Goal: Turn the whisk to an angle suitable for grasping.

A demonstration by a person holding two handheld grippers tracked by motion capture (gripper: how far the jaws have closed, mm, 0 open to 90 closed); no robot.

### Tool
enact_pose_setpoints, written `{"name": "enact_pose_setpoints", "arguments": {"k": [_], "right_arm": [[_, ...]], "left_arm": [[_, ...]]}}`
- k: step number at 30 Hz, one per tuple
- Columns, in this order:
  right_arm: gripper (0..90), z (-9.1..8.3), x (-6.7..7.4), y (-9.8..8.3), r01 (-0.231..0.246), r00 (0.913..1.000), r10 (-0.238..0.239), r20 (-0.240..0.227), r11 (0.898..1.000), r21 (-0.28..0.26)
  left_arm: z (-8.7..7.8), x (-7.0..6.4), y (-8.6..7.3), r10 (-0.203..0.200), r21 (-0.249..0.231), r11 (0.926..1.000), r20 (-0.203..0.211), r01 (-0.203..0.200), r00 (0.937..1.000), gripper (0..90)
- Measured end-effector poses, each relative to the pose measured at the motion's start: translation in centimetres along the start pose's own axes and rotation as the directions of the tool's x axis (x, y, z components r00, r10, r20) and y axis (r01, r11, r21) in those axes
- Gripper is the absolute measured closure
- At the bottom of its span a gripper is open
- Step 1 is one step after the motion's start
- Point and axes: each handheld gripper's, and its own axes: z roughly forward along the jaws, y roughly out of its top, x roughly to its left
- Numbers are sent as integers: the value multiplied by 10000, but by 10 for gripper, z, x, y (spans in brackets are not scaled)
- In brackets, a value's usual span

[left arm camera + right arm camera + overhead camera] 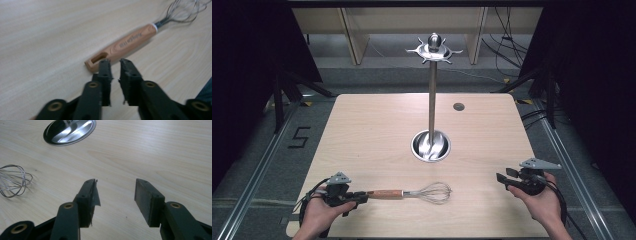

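A whisk [412, 193] with a wooden handle [125, 45] and a wire head [12, 181] lies flat near the table's front edge, its handle pointing left. My left gripper [358, 196] is at the slotted end of the handle. Its jaws [115, 61] stand a narrow gap apart with nothing between them, and the left jaw's tip is right at the handle's end. My right gripper [502, 180] hovers at the front right, well clear of the whisk. It [116, 181] is wide open and empty above bare wood.
A steel utensil stand [431, 100] rises from a round dish base [431, 146] at the table's middle, with hooks at its top [434, 49]. The base [70, 130] lies beyond the right jaws. A dark grommet [458, 106] sits at the back.
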Motion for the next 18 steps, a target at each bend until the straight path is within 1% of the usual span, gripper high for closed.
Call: {"name": "enact_pose_setpoints", "arguments": {"k": [1,2,3,4,5,6,7,8,9,10,11,12,13,14,15,16,17,18], "right_arm": [[522,0,2,-1,-509,9986,509,-155,9987,56],[522,0,1,-1,-468,9989,468,-59,9989,6],[521,-1,0,-1,-536,9985,536,-106,9985,52],[520,0,-3,-1,-165,9999,165,15,9999,-36],[520,-1,-3,0,-165,9999,164,-27,9998,-76],[519,0,-1,-1,-495,9988,495,-23,9988,-47],[518,0,-1,0,-371,9993,371,-88,9993,-12],[517,0,-1,0,-315,9995,314,-57,9994,-139],[516,1,0,0,-325,9994,325,-76,9995,-29],[517,0,-1,0,15,10000,-15,51,10000,-67],[516,1,0,0,-129,9999,129,-108,9999,-61],[515,0,2,0,-419,9990,421,-153,9991,109],[514,1,2,0,-329,9993,330,-183,9994,90],[513,2,1,0,-222,9997,223,-97,9997,104],[511,1,2,0,-364,9991,367,-189,9992,172],[511,2,1,0,-323,9993,326,-182,9994,148],[510,2,1,-1,-238,9996,240,-166,9996,146],[509,2,1,-1,-337,9992,341,-199,9992,214]], "left_arm": [[1,-1,0,84,298,9995,-17,-83,10000,834],[4,-3,0,118,548,9984,-29,-116,9999,865],[5,-4,1,241,823,9963,55,-245,9997,888],[8,-7,3,201,1059,9942,-7,-199,9998,890],[11,-9,4,156,1245,9921,56,-162,9999,890],[15,-11,6,125,1498,9886,39,-129,9999,891],[18,-12,8,180,1695,9853,104,-195,9998,891],[21,-11,10,352,2074,9775,207,-387,9992,891],[26,-12,11,334,2283,9729,152,-360,9993,891],[28,-11,13,303,2421,9697,137,-328,9994,892],[31,-10,14,196,2503,9679,176,-234,9997,892],[34,-11,17,-76,2374,9714,93,52,9999,892],[35,-9,21,61,2518,9678,-19,-54,10000,892],[38,-8,25,136,2522,9676,-148,-94,9998,892],[39,-7,28,99,2615,9652,-109,-67,9999,893],[42,-6,32,3,2666,9638,-98,23,10000,893],[45,-6,36,-32,2627,9649,-176,77,9998,893],[47,-5,38,29,2567,9665,-181,18,9998,893]]}}
